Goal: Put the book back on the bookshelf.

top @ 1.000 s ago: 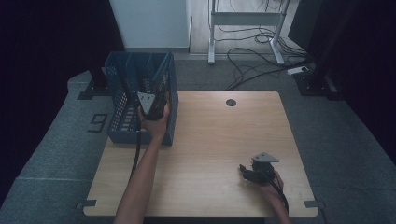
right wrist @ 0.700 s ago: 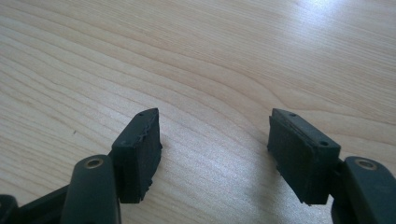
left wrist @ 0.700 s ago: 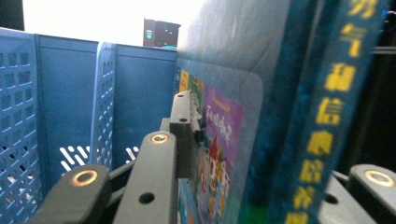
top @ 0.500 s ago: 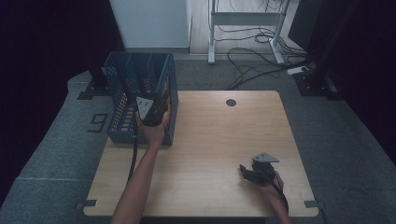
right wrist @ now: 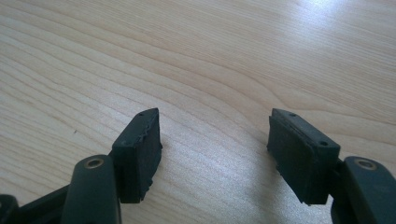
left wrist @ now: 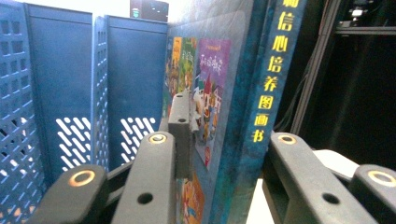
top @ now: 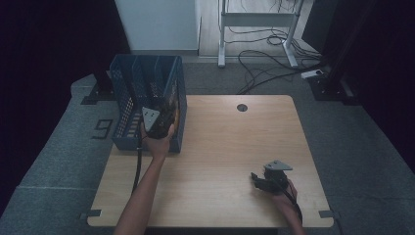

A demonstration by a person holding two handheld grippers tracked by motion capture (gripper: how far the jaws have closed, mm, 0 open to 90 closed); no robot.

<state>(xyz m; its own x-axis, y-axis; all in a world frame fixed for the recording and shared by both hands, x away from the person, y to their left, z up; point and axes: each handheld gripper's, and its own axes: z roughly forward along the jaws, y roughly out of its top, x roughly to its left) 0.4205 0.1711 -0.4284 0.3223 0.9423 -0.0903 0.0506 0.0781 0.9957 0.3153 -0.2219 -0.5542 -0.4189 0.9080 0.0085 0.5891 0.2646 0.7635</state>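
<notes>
Closest to me, the right gripper (top: 262, 180) just sits on the wooden counter (top: 230, 147) near the front right corner, jaws apart with nothing but bare wood between them, so it's basically parked. Further in, the left gripper (top: 161, 115) is up at the blue file basket (top: 128, 98) on the counter's left side, working a picture book (left wrist: 236, 98) that stands upright in the basket's rightmost slot, spine facing out with yellow characters down it. The jaws straddle that book, one on the cover side and one beyond the spine. They've just been easing open a touch and then nipping back in, and honestly I can't tell whether the pads are truly pressing on it right now. My read is this is the tail end of slotting the book into the basket. Next it needs to let go cleanly and back straight out without dragging the book over or snagging the divider (left wrist: 100, 93).
</notes>
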